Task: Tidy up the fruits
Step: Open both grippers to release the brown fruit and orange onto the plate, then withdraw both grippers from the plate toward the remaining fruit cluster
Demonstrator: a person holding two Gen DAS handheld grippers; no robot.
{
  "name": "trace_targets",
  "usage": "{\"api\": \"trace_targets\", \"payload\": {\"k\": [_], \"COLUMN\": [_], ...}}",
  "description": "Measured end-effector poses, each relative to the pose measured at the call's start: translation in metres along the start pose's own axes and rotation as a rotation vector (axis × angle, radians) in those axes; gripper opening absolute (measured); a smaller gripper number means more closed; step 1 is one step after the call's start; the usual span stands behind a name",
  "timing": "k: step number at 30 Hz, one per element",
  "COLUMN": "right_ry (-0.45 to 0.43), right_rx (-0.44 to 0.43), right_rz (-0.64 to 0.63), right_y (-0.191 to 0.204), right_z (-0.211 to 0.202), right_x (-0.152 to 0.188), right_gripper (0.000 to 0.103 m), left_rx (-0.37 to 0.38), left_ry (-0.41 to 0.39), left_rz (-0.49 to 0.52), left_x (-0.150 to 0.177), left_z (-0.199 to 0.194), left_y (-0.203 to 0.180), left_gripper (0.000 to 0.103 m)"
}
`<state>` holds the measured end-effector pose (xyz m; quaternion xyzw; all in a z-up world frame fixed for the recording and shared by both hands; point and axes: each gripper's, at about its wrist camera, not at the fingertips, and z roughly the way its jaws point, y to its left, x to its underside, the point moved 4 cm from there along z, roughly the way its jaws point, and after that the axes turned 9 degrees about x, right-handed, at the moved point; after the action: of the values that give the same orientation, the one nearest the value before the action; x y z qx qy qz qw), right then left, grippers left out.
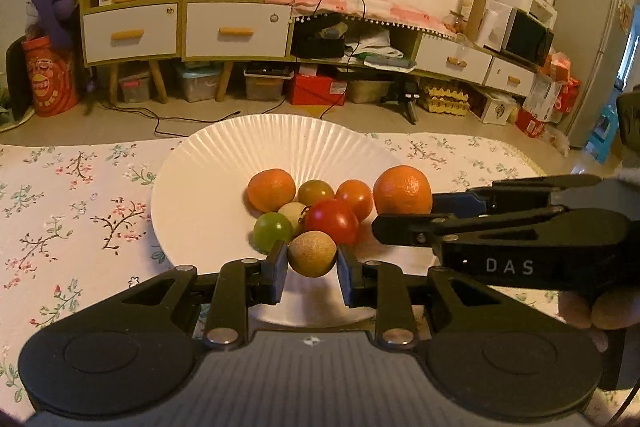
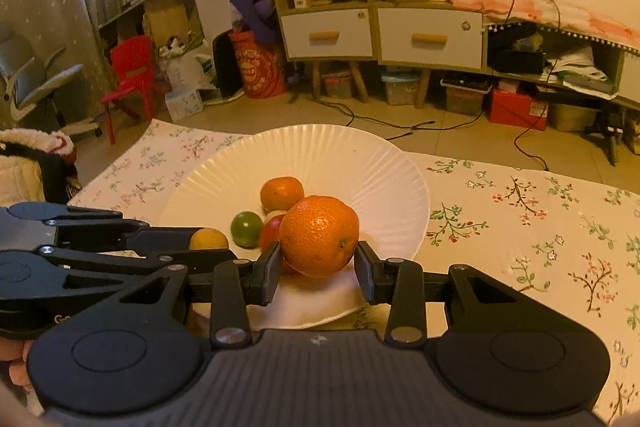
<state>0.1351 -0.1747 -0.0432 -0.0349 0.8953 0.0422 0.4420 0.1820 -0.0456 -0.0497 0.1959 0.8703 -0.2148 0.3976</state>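
A white ribbed plate stands on the floral tablecloth and holds an orange, a red tomato, a green fruit and several other small round fruits. My left gripper is shut on a small tan-brown round fruit, just above the plate's near side. From the right, my right gripper reaches in over the plate's right edge. In the right wrist view, the right gripper is shut on a large orange over the plate. The left gripper with its tan fruit shows beside it.
The floral tablecloth spreads to both sides of the plate. Beyond the table's far edge lie bare floor with cables and low cabinets along the wall. A red chair stands at the far left.
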Motion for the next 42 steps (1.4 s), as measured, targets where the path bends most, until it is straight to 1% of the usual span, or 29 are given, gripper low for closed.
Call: {"api": "trace_targets", "payload": {"k": [5, 14, 17, 20, 22, 23, 28, 32, 36, 39, 42], "right_ry": [0.012, 0.02, 0.022, 0.012, 0.004, -0.002, -0.022, -0.031, -0.038, -0.04, -0.043], "right_rx": [0.006, 0.011, 0.01, 0.011, 0.013, 0.015, 0.021, 0.023, 0.035, 0.039, 0.044], "right_rz": [-0.019, -0.058, -0.054, -0.051, -0.053, -0.053, -0.042, -0.037, -0.026, -0.019, -0.016], "right_y": [-0.003, 0.003, 0.002, 0.001, 0.002, 0.002, 0.001, 0.001, 0.001, 0.002, 0.003], "right_z": [0.004, 0.005, 0.005, 0.002, -0.001, -0.003, -0.012, -0.02, -0.028, -0.035, -0.04], "right_x": [0.003, -0.002, -0.004, -0.007, -0.009, -0.01, -0.015, -0.015, -0.014, -0.012, -0.011], "right_gripper": [0.036, 0.036, 0.039, 0.041, 0.046, 0.047, 0.057, 0.06, 0.067, 0.069, 0.072], "left_rx": [-0.014, -0.023, -0.033, -0.039, -0.046, -0.048, -0.053, -0.059, -0.058, -0.052, -0.055], "left_ry": [0.017, 0.011, 0.012, 0.014, 0.009, 0.006, -0.003, -0.007, -0.004, 0.002, 0.006], "left_rz": [0.007, 0.018, 0.036, 0.052, 0.06, 0.06, 0.06, 0.075, 0.071, 0.072, 0.082], "left_x": [0.004, -0.001, -0.001, -0.001, -0.001, -0.001, -0.003, -0.003, -0.001, 0.002, 0.005], "left_z": [0.002, 0.004, 0.003, 0.0, -0.003, -0.004, -0.014, -0.022, -0.03, -0.037, -0.043], "left_y": [0.004, 0.007, 0.006, 0.004, 0.004, 0.004, 0.003, -0.001, -0.003, -0.004, -0.005], "left_gripper": [0.019, 0.02, 0.021, 0.029, 0.036, 0.037, 0.048, 0.054, 0.063, 0.067, 0.074]}}
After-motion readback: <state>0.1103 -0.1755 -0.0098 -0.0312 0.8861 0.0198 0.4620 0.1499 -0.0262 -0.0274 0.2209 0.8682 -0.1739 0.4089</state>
